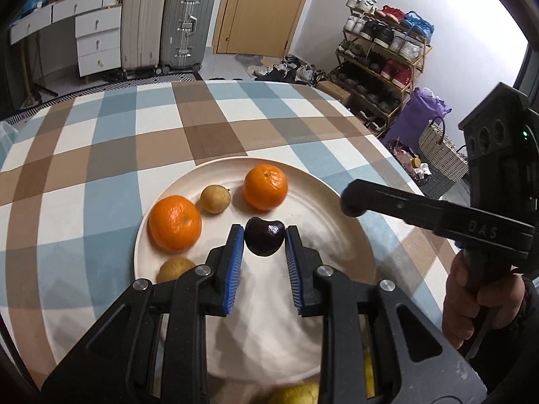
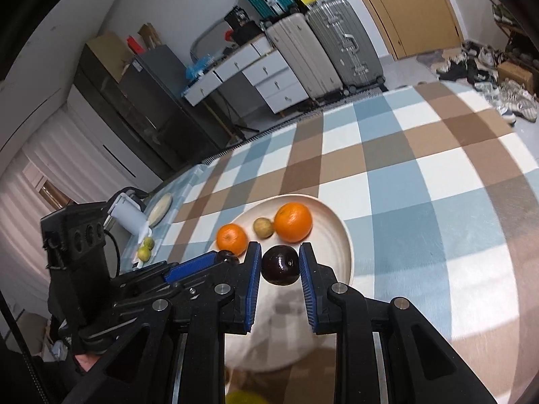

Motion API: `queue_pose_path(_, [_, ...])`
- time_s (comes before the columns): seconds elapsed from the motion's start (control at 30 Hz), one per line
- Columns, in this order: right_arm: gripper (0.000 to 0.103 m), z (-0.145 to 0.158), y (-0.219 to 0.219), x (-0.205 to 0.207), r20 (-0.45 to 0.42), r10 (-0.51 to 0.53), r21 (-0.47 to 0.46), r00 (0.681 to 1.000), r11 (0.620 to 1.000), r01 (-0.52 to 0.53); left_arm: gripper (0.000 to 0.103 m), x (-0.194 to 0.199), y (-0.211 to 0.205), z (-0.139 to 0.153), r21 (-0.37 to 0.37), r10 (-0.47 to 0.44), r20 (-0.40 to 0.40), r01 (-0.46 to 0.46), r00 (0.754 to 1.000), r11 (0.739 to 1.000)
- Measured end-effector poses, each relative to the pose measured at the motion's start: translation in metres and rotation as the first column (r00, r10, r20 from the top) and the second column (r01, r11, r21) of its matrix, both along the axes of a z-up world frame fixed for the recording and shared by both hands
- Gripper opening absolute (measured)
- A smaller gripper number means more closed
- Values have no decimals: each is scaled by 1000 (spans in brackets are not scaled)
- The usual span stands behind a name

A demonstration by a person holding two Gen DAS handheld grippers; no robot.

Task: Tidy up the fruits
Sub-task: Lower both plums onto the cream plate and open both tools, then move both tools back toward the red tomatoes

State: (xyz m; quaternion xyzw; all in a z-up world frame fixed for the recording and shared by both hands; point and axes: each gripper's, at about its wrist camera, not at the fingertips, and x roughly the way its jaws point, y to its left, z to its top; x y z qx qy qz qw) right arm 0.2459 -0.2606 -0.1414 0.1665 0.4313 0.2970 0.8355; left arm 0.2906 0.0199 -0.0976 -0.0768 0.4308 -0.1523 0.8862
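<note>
A white plate on the checked cloth holds two oranges, a small tan fruit between them and another tan fruit by my left finger. My left gripper is shut on a dark plum over the plate. My right gripper is shut on a second dark plum above the plate's near side. The oranges and tan fruit lie beyond it. The left gripper's blue pad shows at its left.
Yellow-green fruit lies at the table's near edge under the grippers. Two small green fruits and a white device sit at the table's far left. Suitcases, drawers, a door and a shoe rack stand beyond the table.
</note>
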Motion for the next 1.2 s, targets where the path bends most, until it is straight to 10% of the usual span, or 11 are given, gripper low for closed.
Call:
queue_pose_path(0.53, [24, -31, 20, 35, -64, 11, -41, 998, 999, -14, 24, 33, 4, -24, -13, 23, -41, -24, 999, 1000])
queue_pose_path(0.77, [72, -16, 9, 21, -19, -10, 18, 1000, 1000, 11, 50, 12, 8, -4, -30, 27, 15, -27, 1000, 999])
queue_pose_path(1.2, [103, 47, -29, -59, 119, -76, 92, 990, 994, 65, 77, -67, 12, 51, -47, 73, 120, -68, 990, 997])
